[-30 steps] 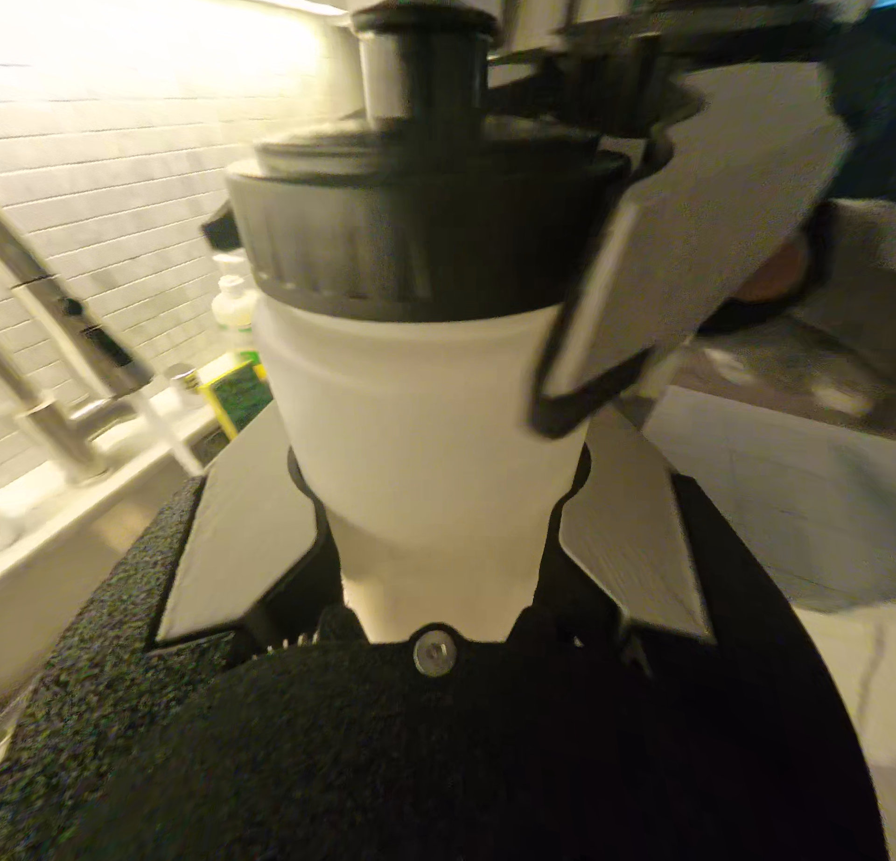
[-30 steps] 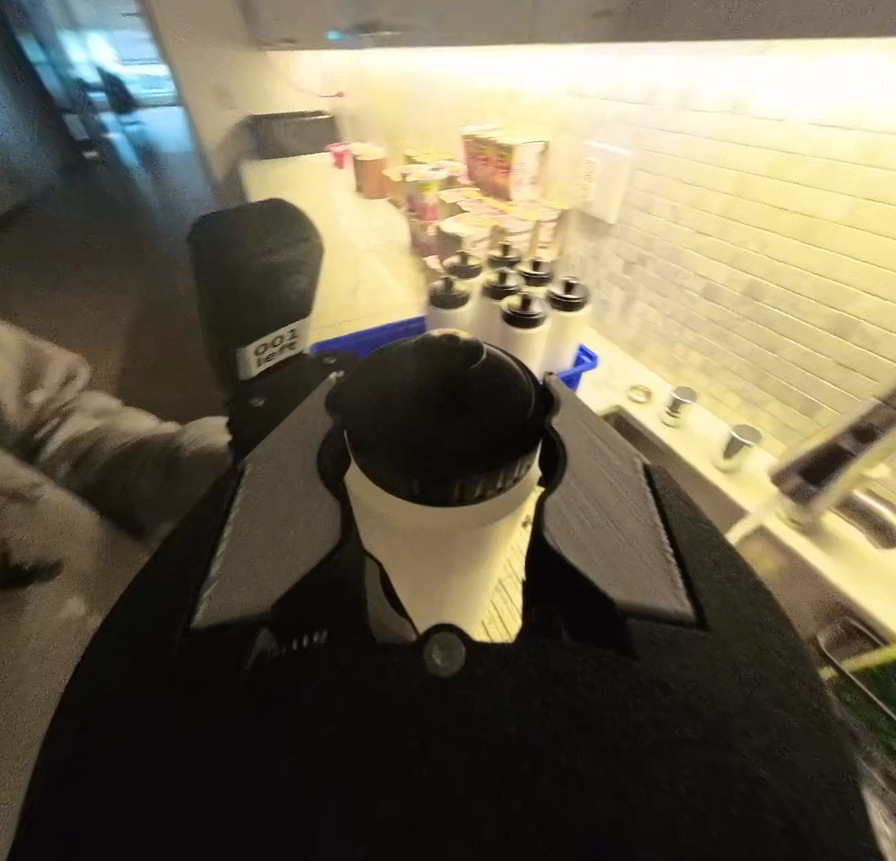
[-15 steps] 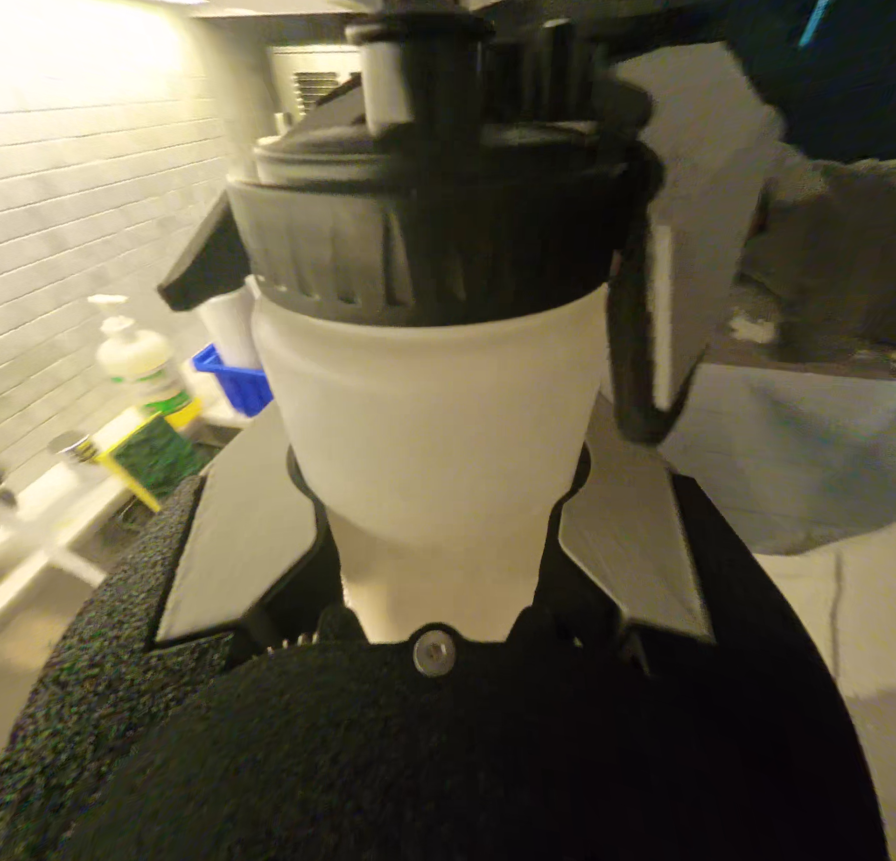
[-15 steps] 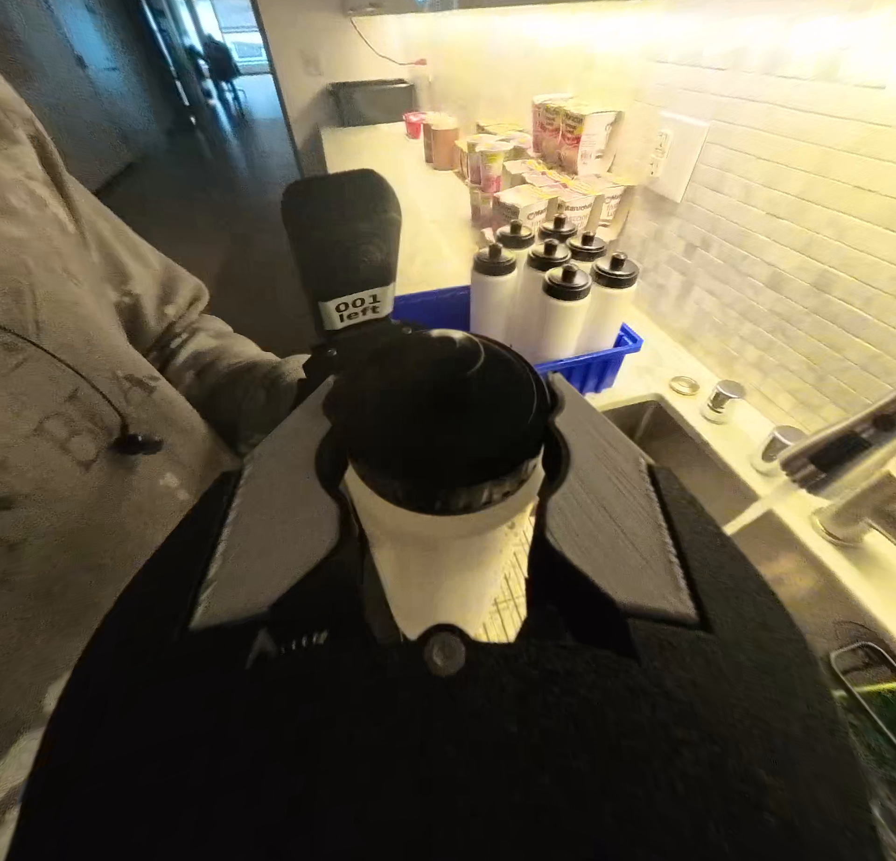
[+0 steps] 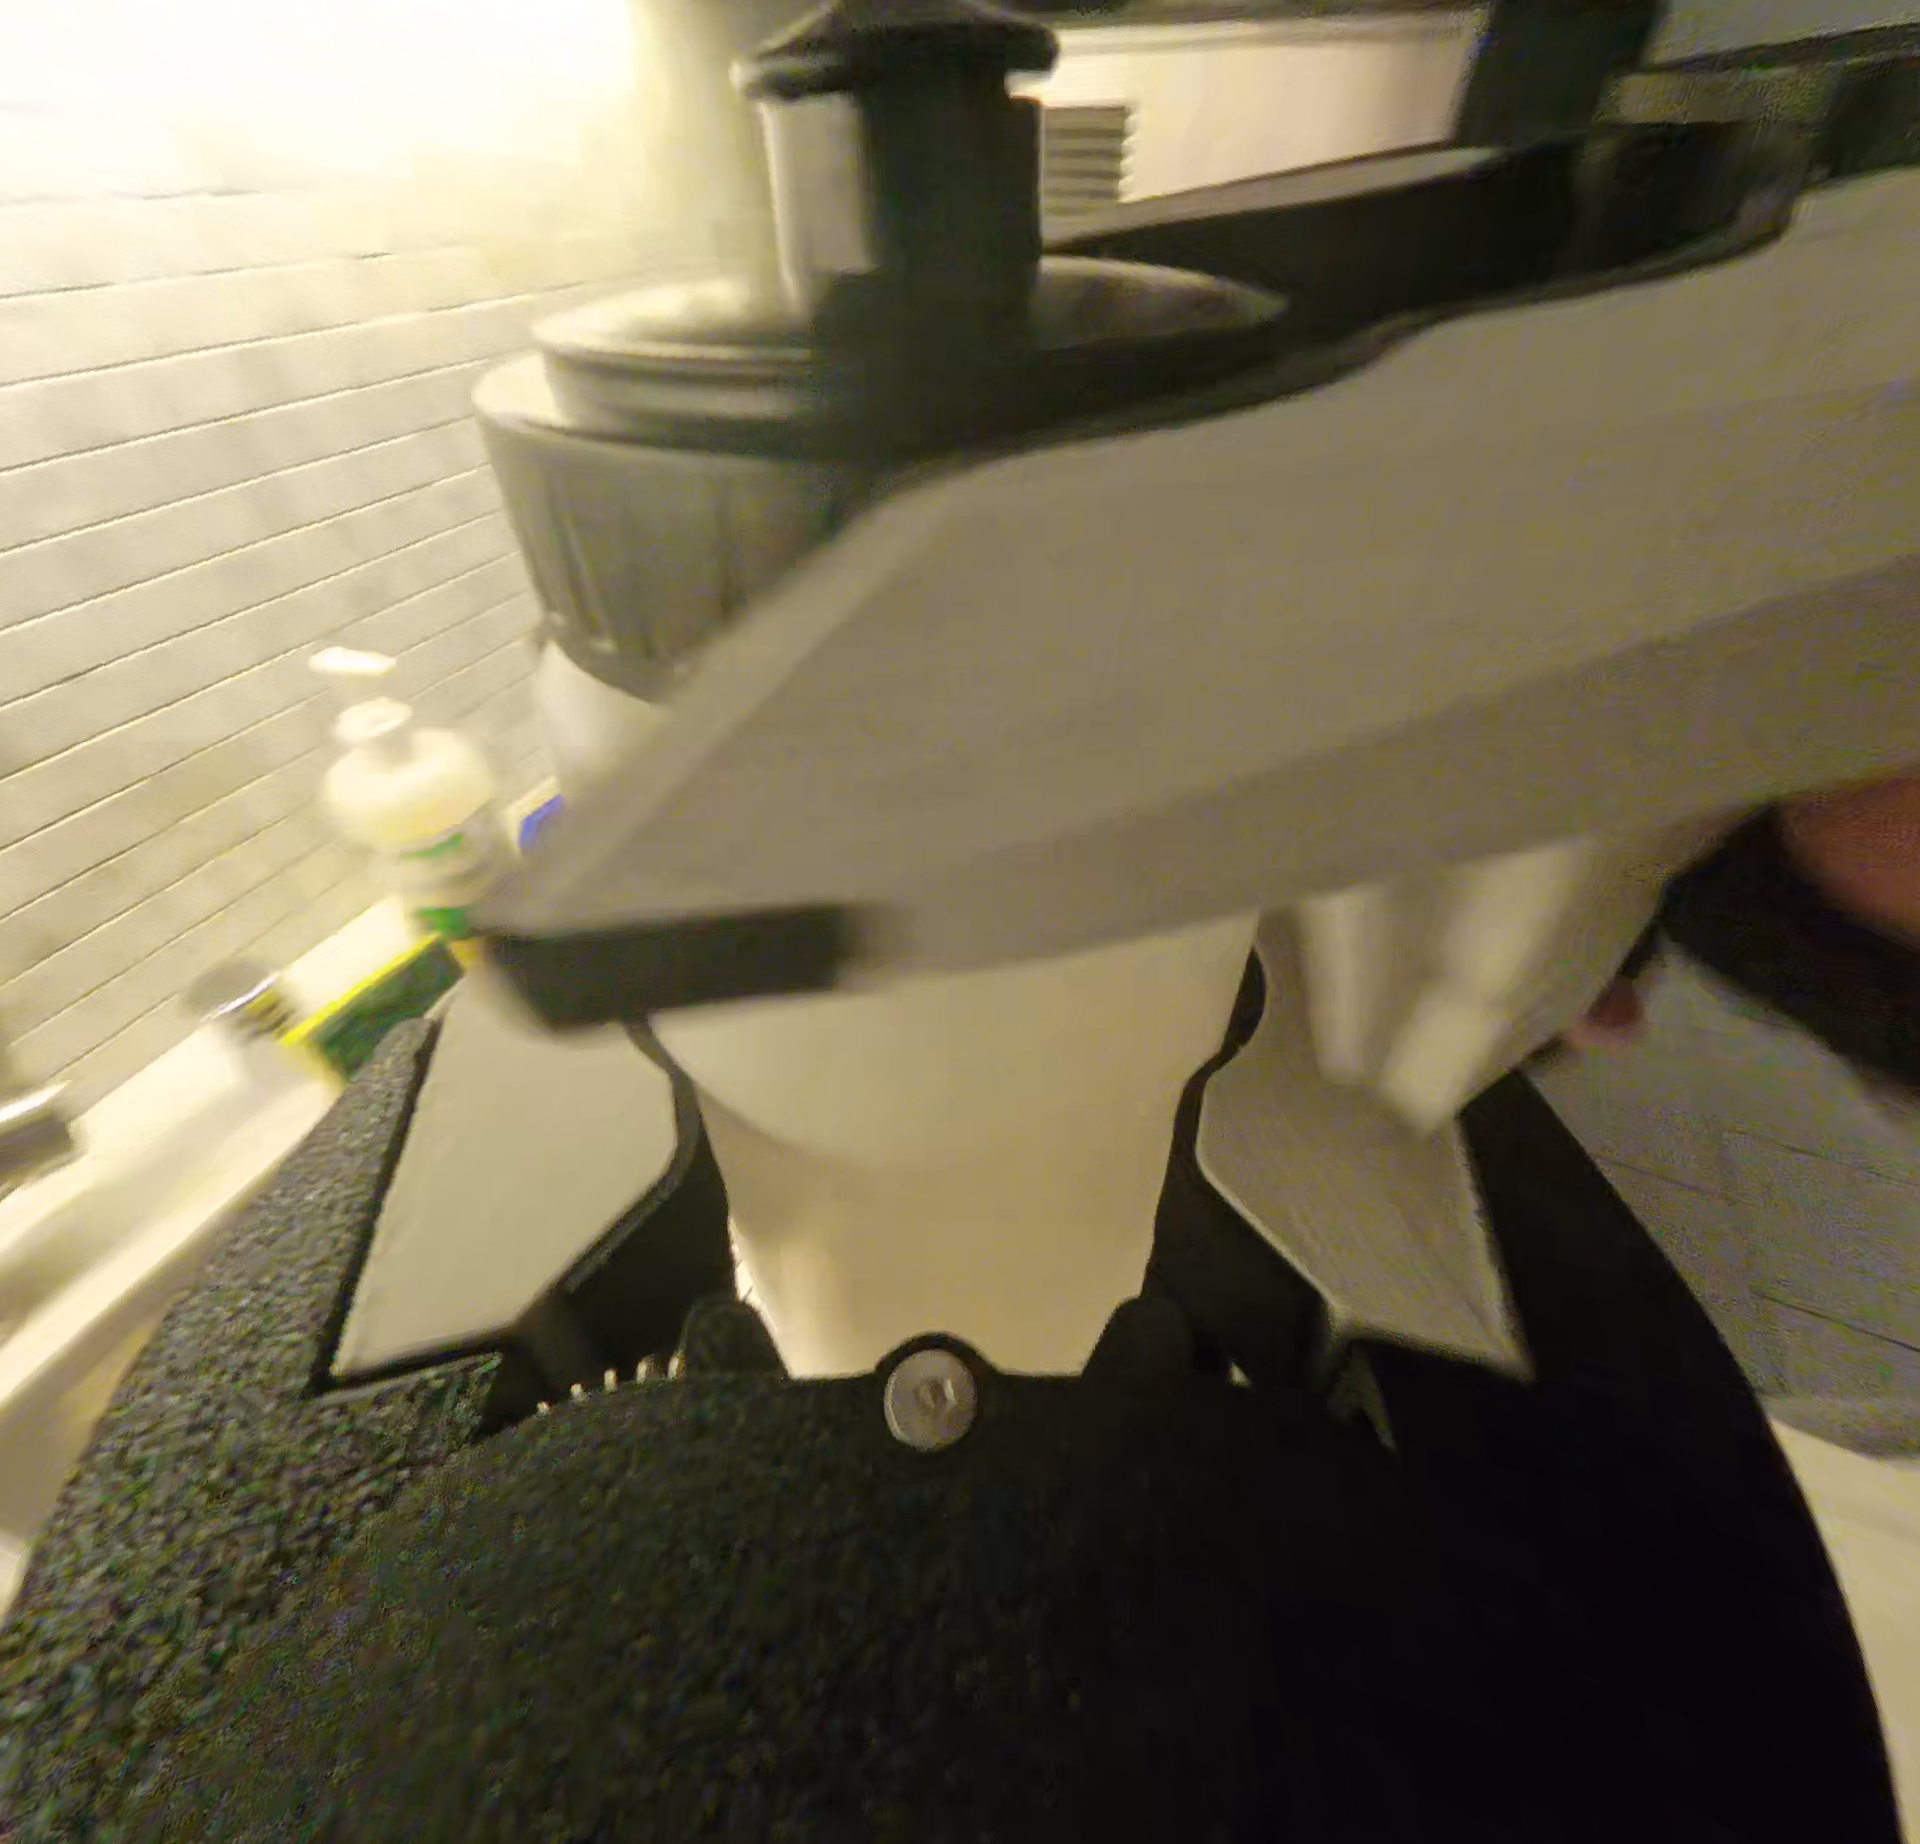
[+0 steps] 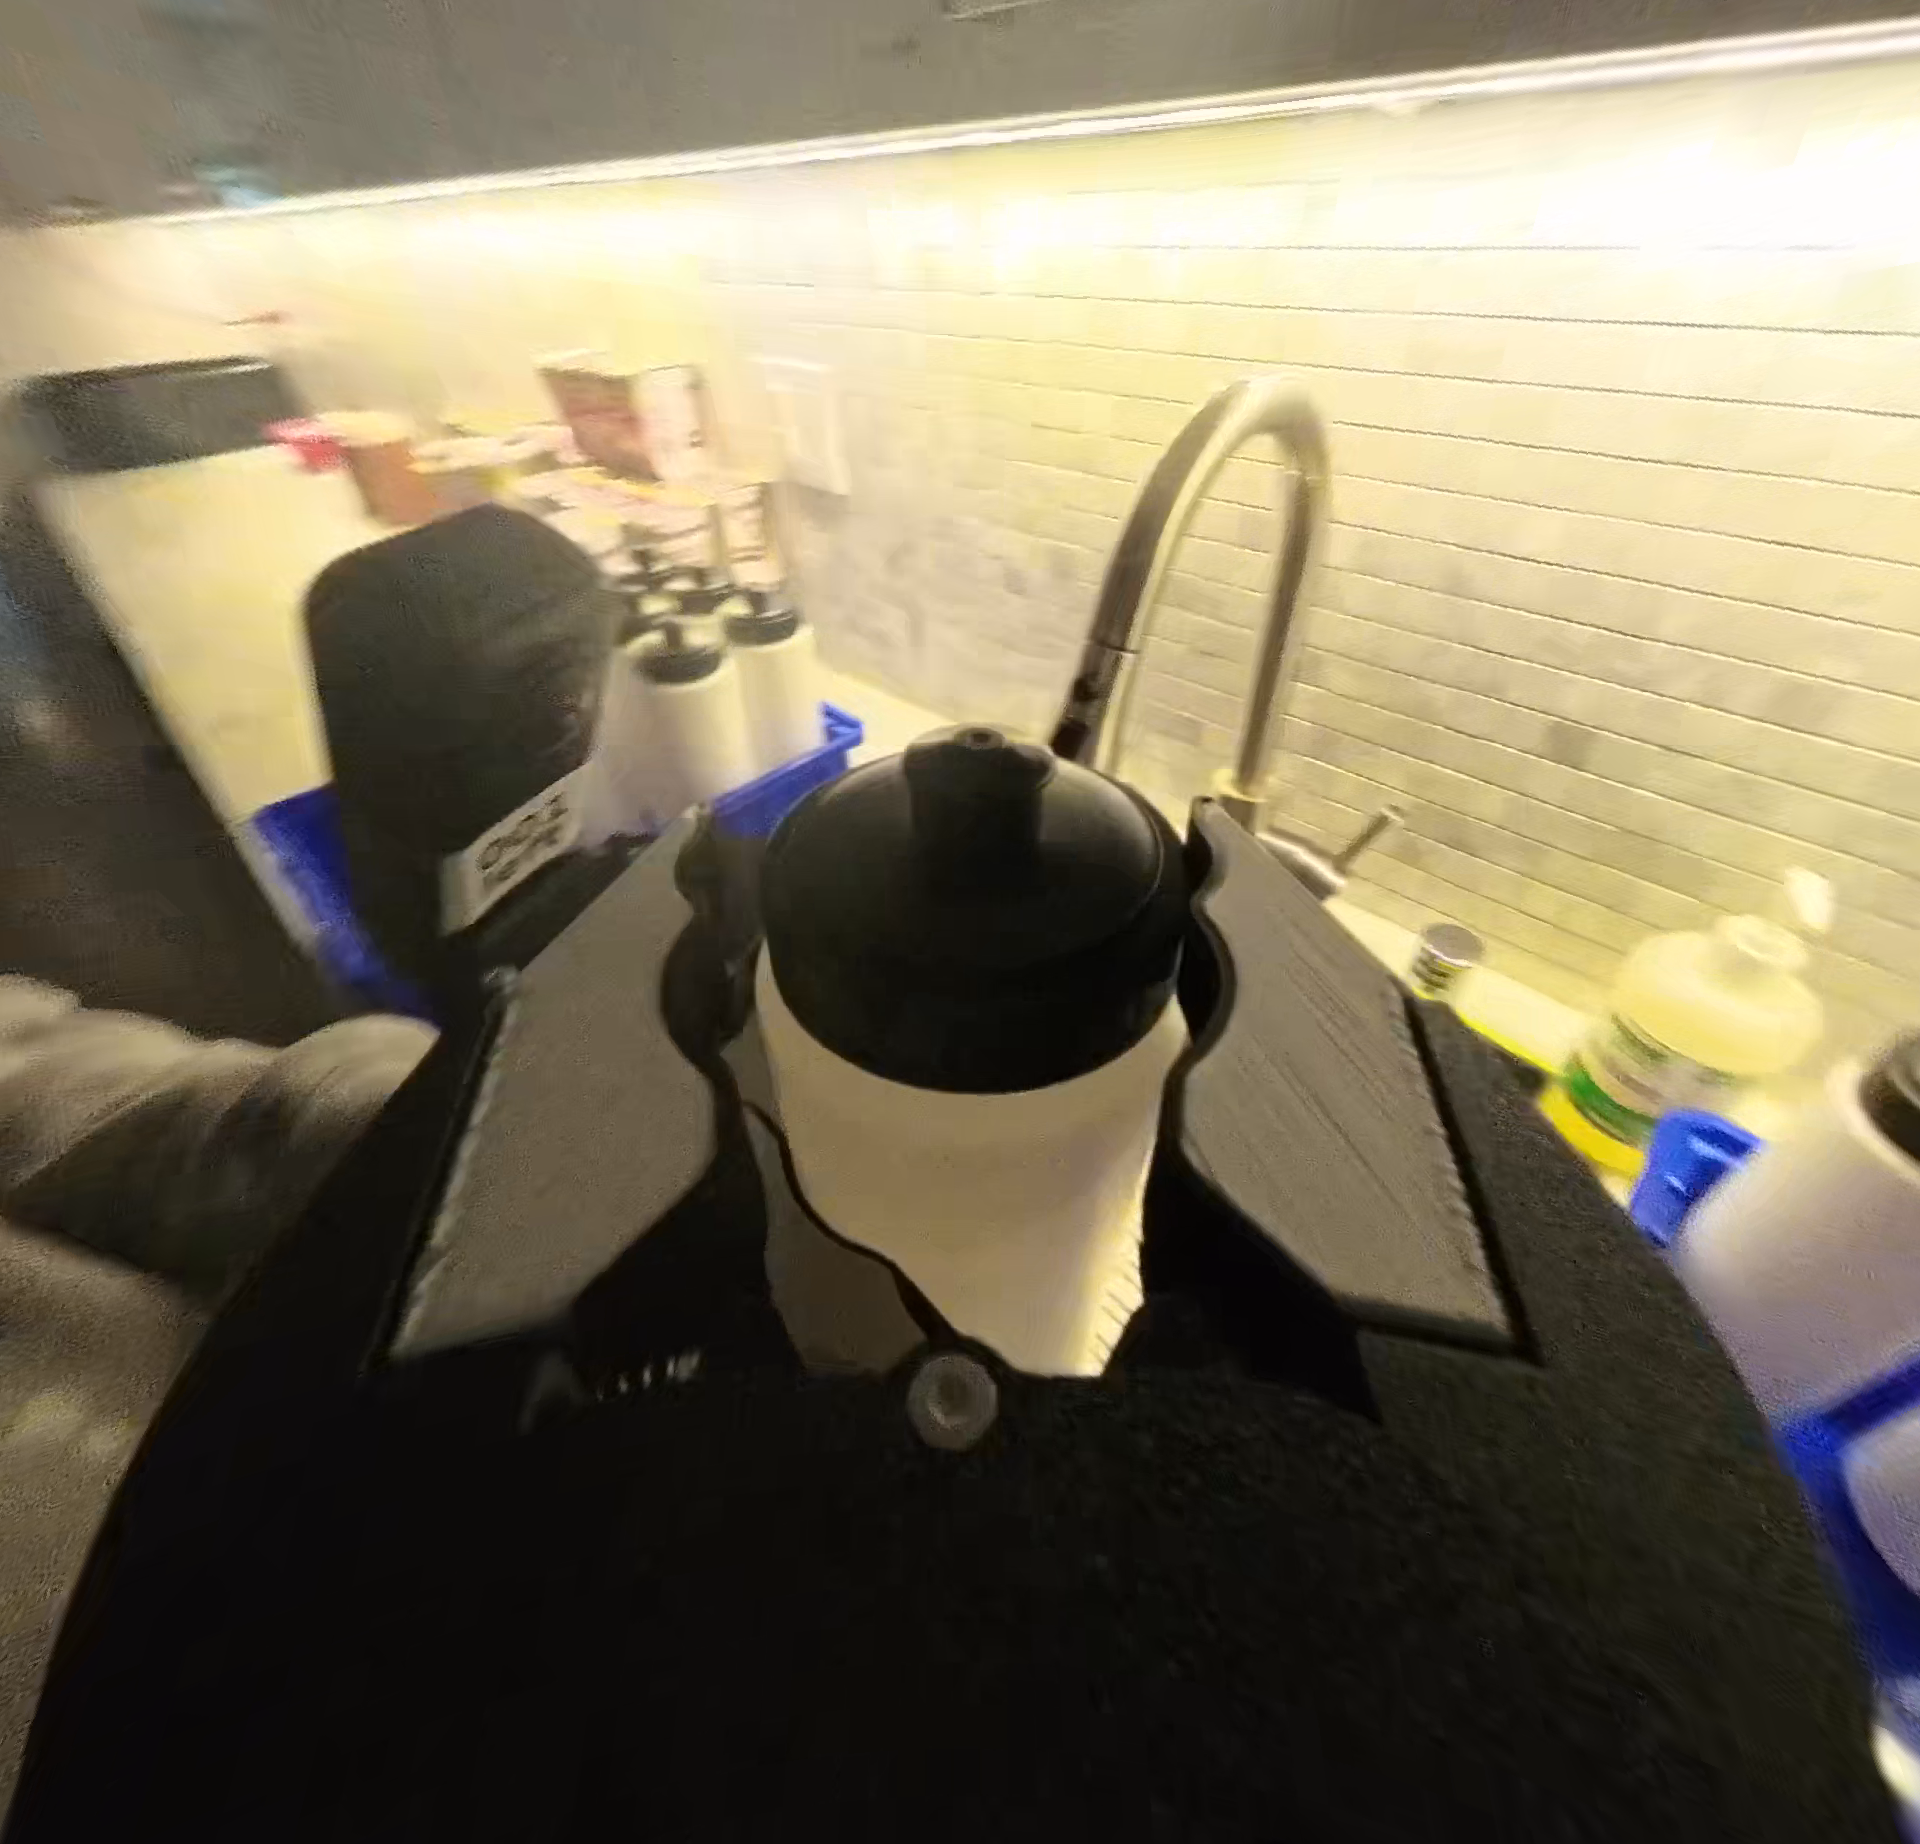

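A white plastic bottle [image 5: 935, 1119] with a black ribbed screw cap [image 5: 665, 527] stands upright between both grippers. My left gripper [image 5: 935, 1067] is shut on the bottle's white body. My right gripper [image 6: 951, 859] is shut around the black cap [image 6: 966, 921] from above, and the white body [image 6: 966, 1171] shows below it. In the left wrist view one grey finger [image 5: 1195, 703] of the right gripper crosses in front of the bottle and hides much of the cap. The left gripper's black handle [image 6: 447, 672] shows in the right wrist view.
A curved faucet [image 6: 1216, 568] rises over the sink by the tiled wall. A blue bin [image 6: 790, 766] holds several capped white bottles [image 6: 686, 714]. A soap bottle [image 6: 1704, 1005] and a second blue bin [image 6: 1704, 1160] are at the right. A sponge [image 5: 364, 994] lies by the sink.
The right gripper has swung round the cap, so its finger now lies across the front of the bottle. Both views have swung toward the faucet and soap bottle. The left grip is unchanged.
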Action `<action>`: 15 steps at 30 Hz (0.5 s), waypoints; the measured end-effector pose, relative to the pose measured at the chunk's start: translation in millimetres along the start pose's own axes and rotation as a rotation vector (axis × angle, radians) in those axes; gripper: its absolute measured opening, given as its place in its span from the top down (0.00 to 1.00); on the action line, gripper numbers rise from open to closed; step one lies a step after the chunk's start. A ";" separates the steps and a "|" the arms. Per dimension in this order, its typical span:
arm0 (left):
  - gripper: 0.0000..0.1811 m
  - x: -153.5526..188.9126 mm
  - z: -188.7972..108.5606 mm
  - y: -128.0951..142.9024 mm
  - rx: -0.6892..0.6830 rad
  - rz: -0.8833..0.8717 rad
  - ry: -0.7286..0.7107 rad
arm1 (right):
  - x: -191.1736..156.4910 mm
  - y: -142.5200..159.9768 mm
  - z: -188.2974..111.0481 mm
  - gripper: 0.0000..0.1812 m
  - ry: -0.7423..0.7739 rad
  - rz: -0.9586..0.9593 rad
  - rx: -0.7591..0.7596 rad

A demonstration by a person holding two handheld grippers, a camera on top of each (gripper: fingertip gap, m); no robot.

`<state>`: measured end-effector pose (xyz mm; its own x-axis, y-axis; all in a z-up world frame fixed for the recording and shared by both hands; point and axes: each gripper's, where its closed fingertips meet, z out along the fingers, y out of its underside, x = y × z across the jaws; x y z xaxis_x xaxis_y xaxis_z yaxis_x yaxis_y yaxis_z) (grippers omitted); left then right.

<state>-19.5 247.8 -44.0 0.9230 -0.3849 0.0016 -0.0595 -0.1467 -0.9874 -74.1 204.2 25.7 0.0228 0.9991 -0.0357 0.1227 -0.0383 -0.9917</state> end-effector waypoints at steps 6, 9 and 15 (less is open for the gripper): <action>0.43 31.7 47.0 -18.8 0.011 0.043 0.293 | 26.3 0.3 -37.0 0.51 -0.547 -0.099 -0.144; 0.43 38.5 66.6 -28.9 0.027 0.040 0.335 | 37.4 -7.1 -43.5 0.52 -0.589 -0.120 -0.085; 0.43 13.6 103.8 -27.8 -0.002 0.050 0.151 | 86.2 -3.2 -36.8 0.53 -0.260 -0.102 -0.059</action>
<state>34.1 341.3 -33.0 0.8512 -0.5242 -0.0237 -0.1048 -0.1256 -0.9865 -36.1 289.8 30.4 -0.2466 0.9688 0.0257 0.1691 0.0692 -0.9832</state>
